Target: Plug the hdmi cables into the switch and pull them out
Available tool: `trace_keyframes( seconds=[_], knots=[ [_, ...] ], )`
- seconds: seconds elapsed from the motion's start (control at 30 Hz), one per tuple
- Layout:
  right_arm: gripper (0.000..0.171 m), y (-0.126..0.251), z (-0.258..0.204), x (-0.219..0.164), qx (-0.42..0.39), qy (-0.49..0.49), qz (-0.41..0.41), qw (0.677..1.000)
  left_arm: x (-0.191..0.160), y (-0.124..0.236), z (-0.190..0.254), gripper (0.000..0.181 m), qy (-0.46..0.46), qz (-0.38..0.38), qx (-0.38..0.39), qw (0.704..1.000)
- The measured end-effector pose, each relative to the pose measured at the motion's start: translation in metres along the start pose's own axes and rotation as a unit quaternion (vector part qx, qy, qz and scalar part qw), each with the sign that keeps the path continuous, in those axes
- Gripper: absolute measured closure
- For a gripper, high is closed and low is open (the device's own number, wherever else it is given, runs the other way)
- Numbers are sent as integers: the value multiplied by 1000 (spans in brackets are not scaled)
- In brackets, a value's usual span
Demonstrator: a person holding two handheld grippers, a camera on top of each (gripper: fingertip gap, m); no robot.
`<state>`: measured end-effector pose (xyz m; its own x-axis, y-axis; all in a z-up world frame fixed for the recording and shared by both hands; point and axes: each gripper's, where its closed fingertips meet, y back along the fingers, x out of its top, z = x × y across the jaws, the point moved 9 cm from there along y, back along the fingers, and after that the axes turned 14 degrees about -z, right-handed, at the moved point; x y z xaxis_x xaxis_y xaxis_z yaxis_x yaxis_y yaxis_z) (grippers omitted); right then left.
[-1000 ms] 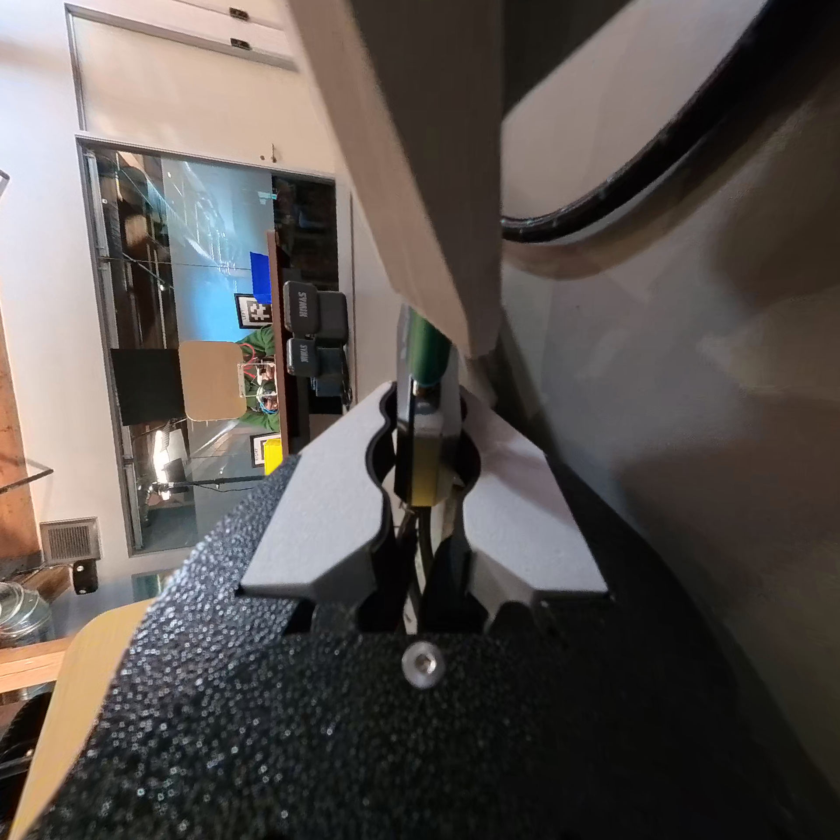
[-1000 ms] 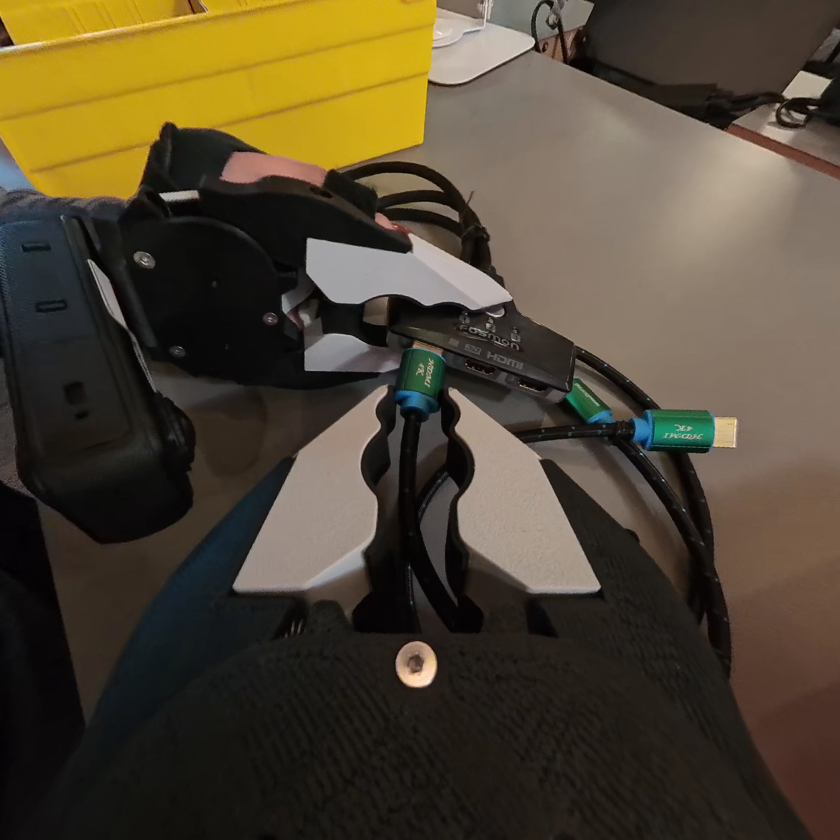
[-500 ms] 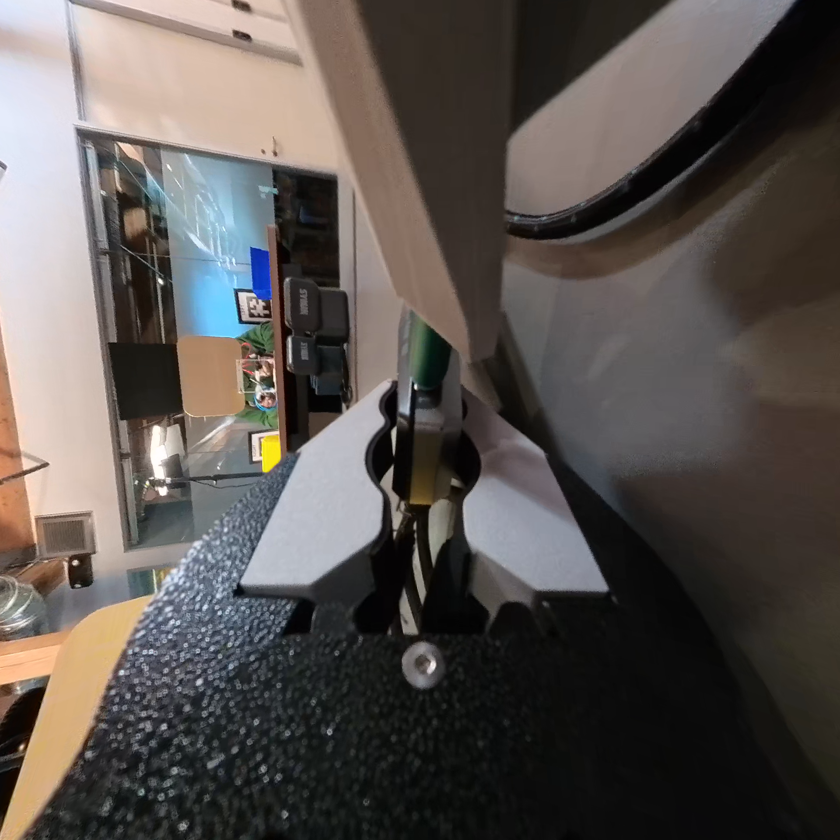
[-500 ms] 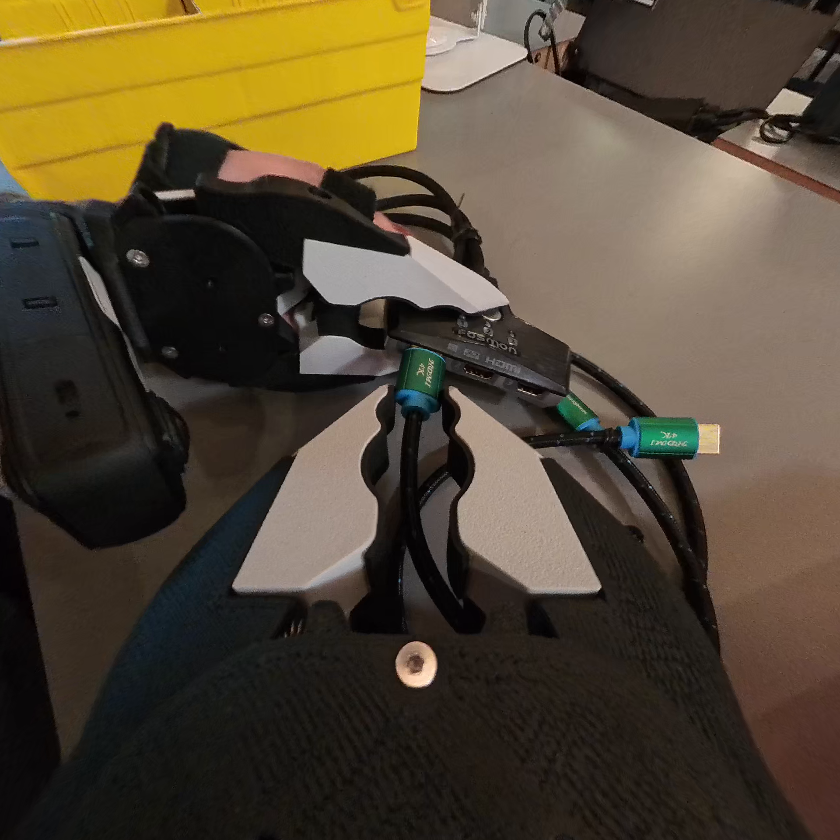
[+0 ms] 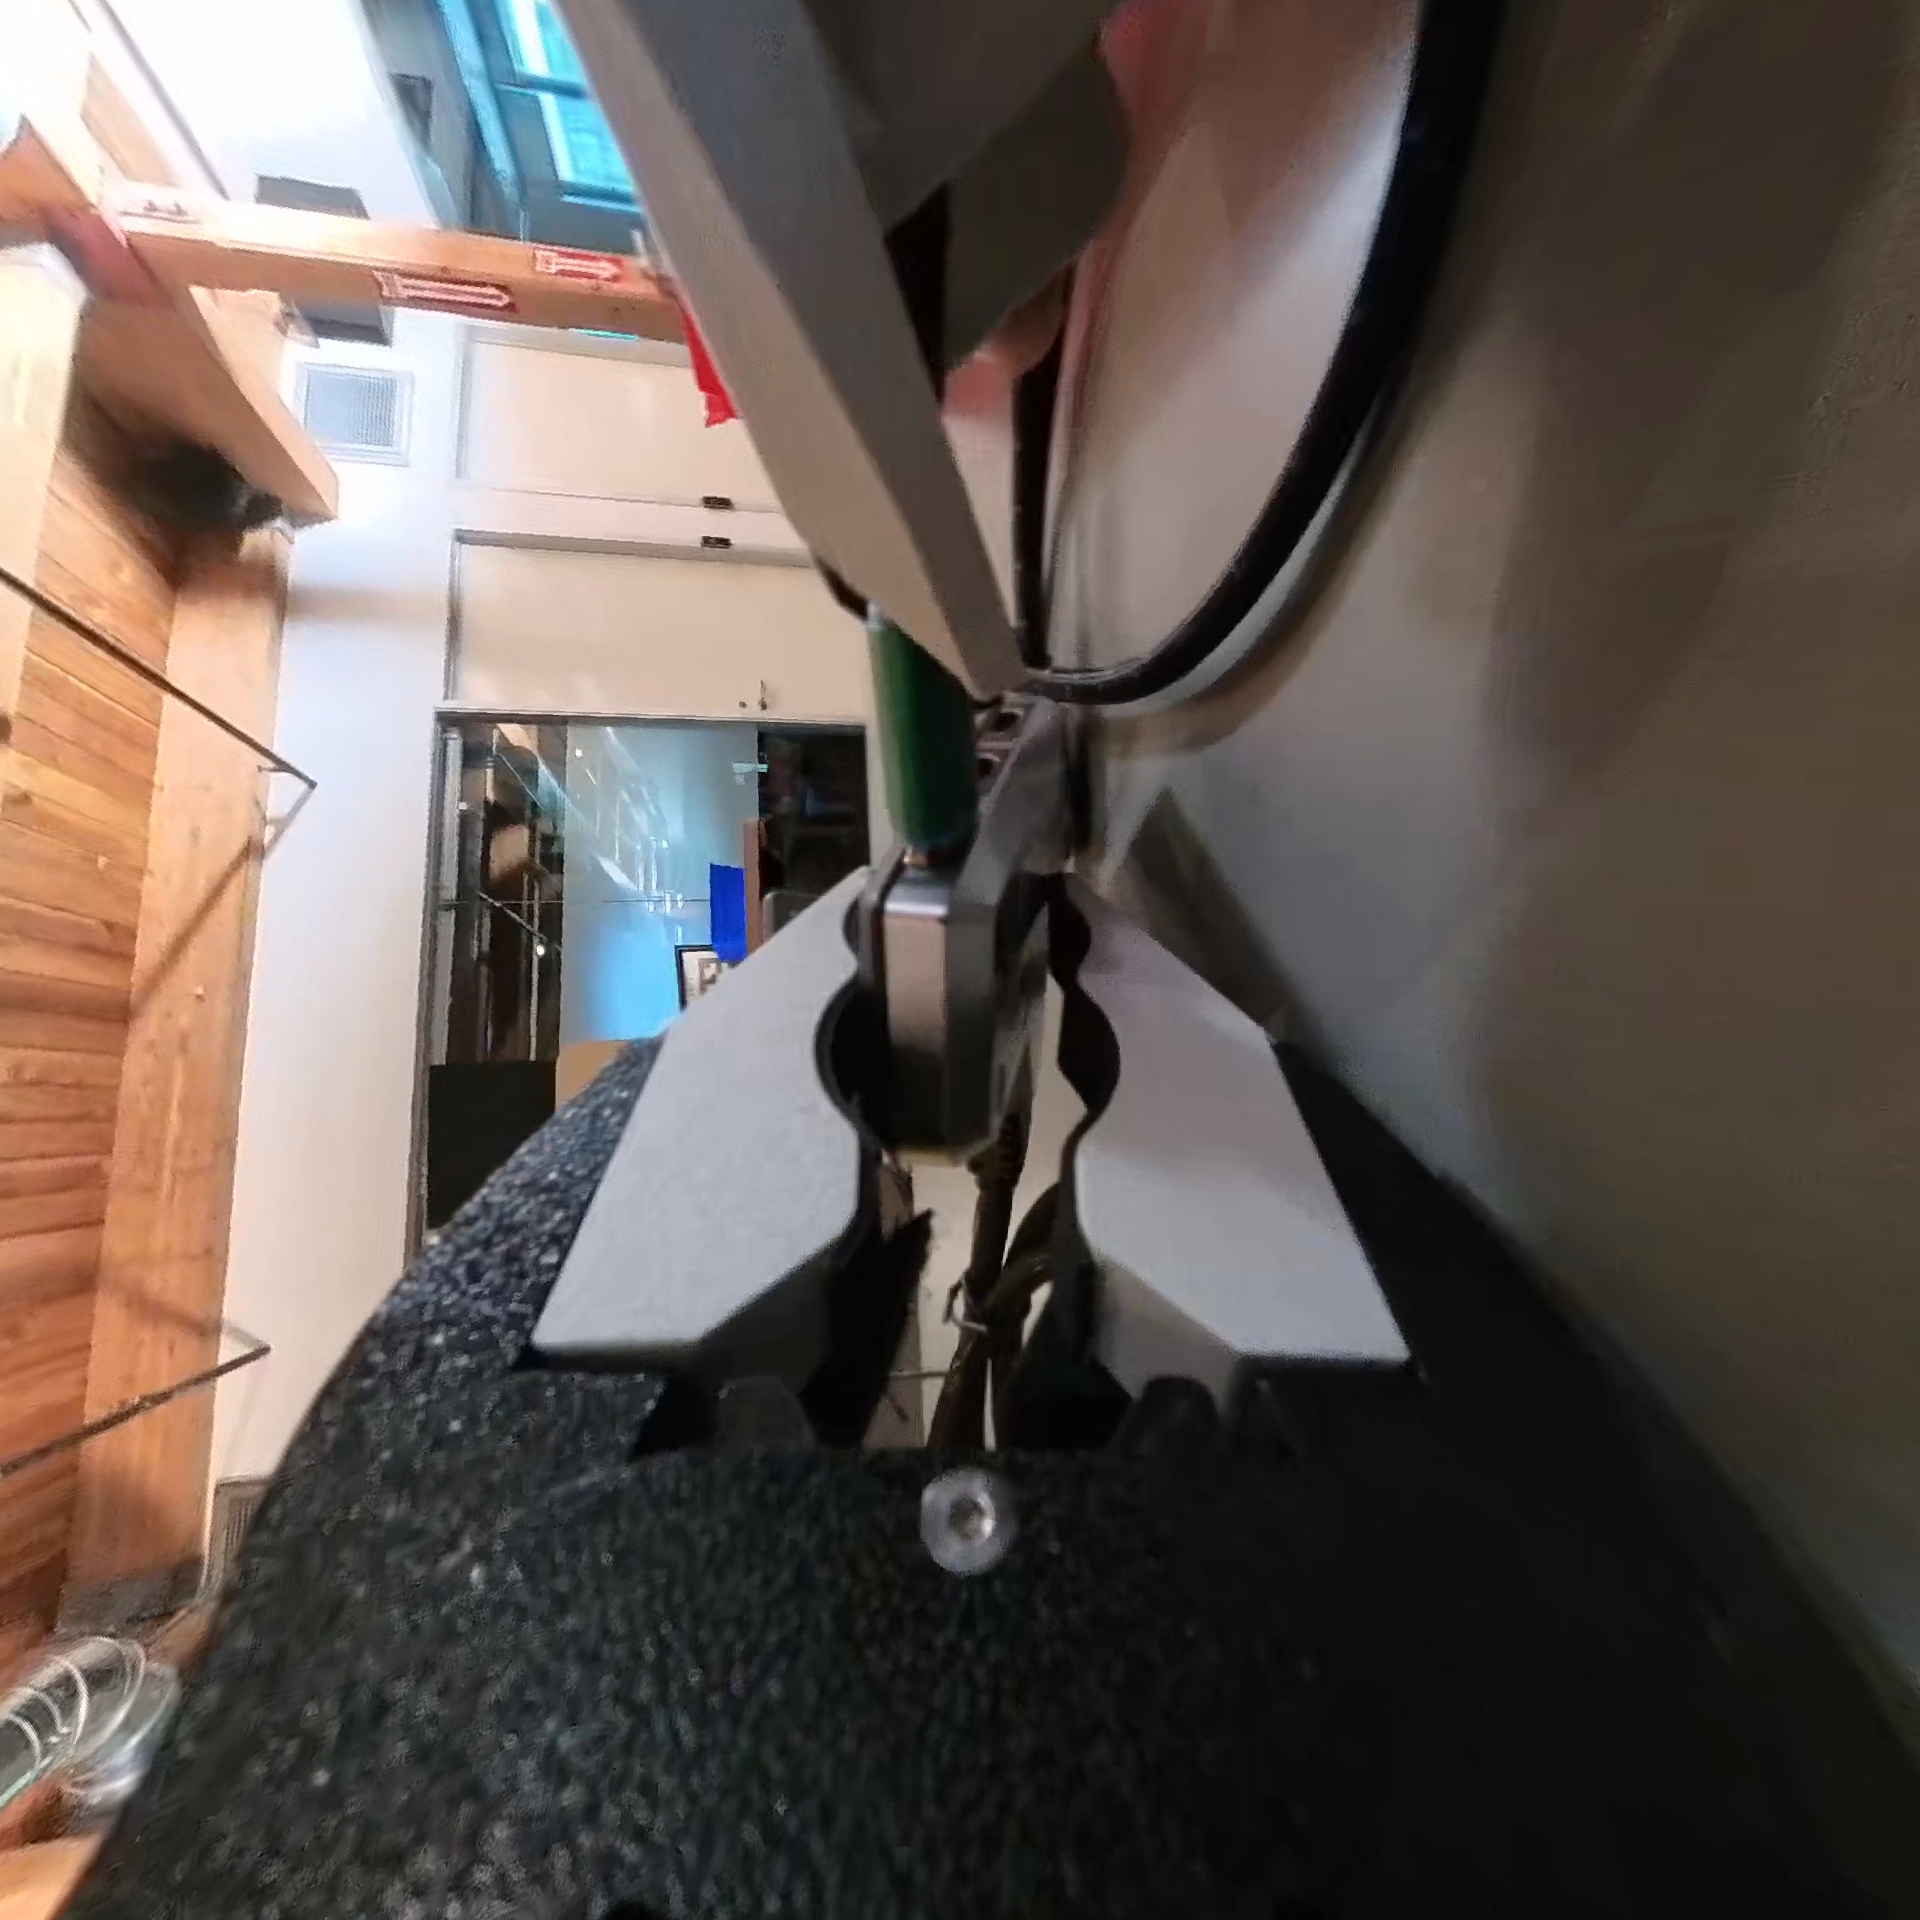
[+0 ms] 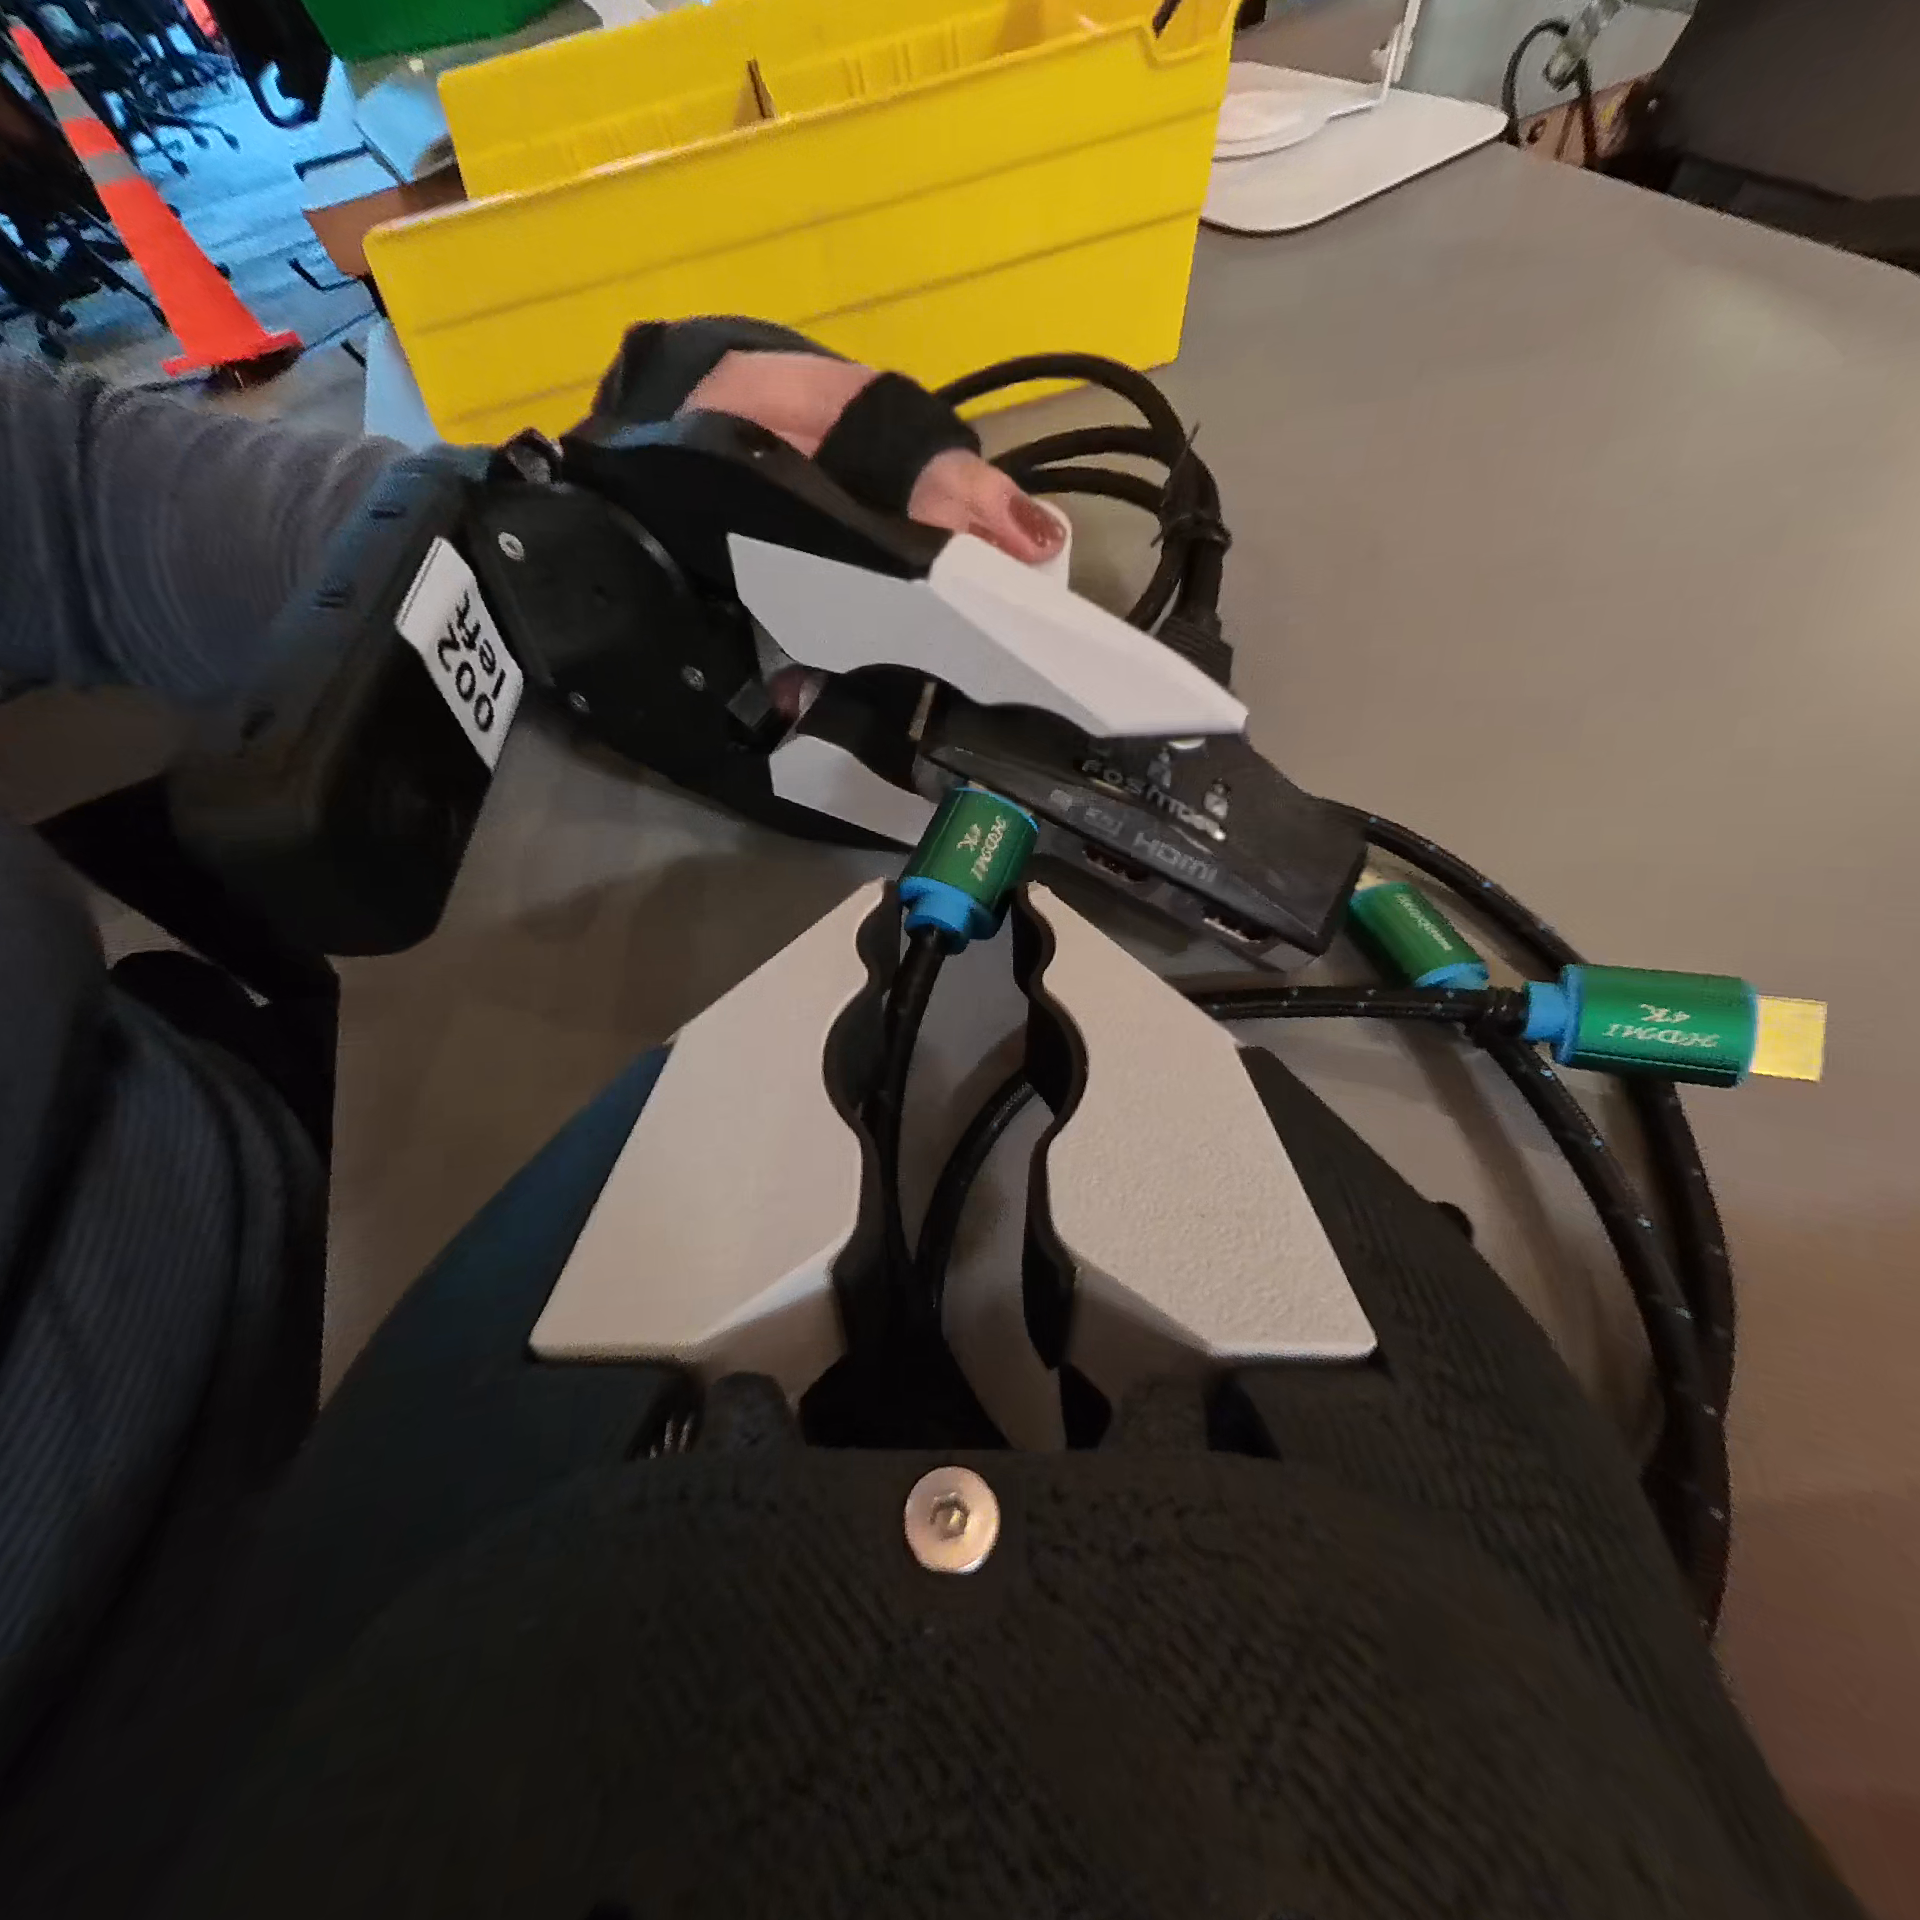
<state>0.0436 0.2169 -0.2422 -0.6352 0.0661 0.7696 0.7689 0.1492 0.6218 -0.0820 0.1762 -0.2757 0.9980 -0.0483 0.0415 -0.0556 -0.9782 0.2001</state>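
Left gripper [image 6: 1039, 748]: fingers [image 6: 997, 634] clamped on black switch [image 6: 1174, 831], held just above grey surface [image 6: 1558, 520]. Right gripper [image 6: 951, 925]: fingers narrow, closed on cable [image 6: 902, 1023] directly behind green plug [image 6: 971, 847] — plug seated in leftmost port. Two further green plugs [image 6: 1652, 1023] loose on surface, right of switch. Yellow bin [image 6: 810, 218] behind.

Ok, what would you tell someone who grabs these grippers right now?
Left gripper: shut on the black switch.
Right gripper: shut on the cable just behind the first plug, which looks seated in the switch's left front port.
The second plug and third plug lie unplugged on the table, right of the switch.
Done: apparently one plugged.
Left: plug in the others, then pull all out.
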Motion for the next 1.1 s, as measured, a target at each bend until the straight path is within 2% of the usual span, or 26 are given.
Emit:
trace_keyframes(
  seconds=[0.03,0.13,0.2,0.3,0.43,0.57,0.73,0.87,1.0,1.1],
  knots=[
    [151,-2,-1,-1,1,2,-7,1000,0,-1,1,160,-2,-5,-11,1000],
    [142,0,-4,4,-15,17,-17,1000,-3,-3,-1,162,18,-28,-21,999],
    [137,13,-7,11,-26,35,-6,999,-8,-7,-1,162,24,-48,-29,998],
    [137,44,-3,21,-82,38,29,996,-15,-8,-3,162,26,-61,-30,997],
    [139,69,14,21,-172,-14,46,984,-29,-3,-11,161,36,-83,-2,996],
    [141,66,26,16,-230,-44,33,972,-45,-1,-22,162,96,-96,29,990],
    [142,64,28,19,-285,-28,14,958,-52,-2,-29,162,159,-93,35,982],
    [154,67,9,26,-277,29,1,960,-56,-5,-30,162,187,-97,32,977],
    [143,45,0,18,-208,37,-95,973,-63,-6,-35,162,229,-102,31,967],
    [139,21,11,13,-213,56,-122,968,-66,-5,-38,162,252,-101,32,962]
  ],
)
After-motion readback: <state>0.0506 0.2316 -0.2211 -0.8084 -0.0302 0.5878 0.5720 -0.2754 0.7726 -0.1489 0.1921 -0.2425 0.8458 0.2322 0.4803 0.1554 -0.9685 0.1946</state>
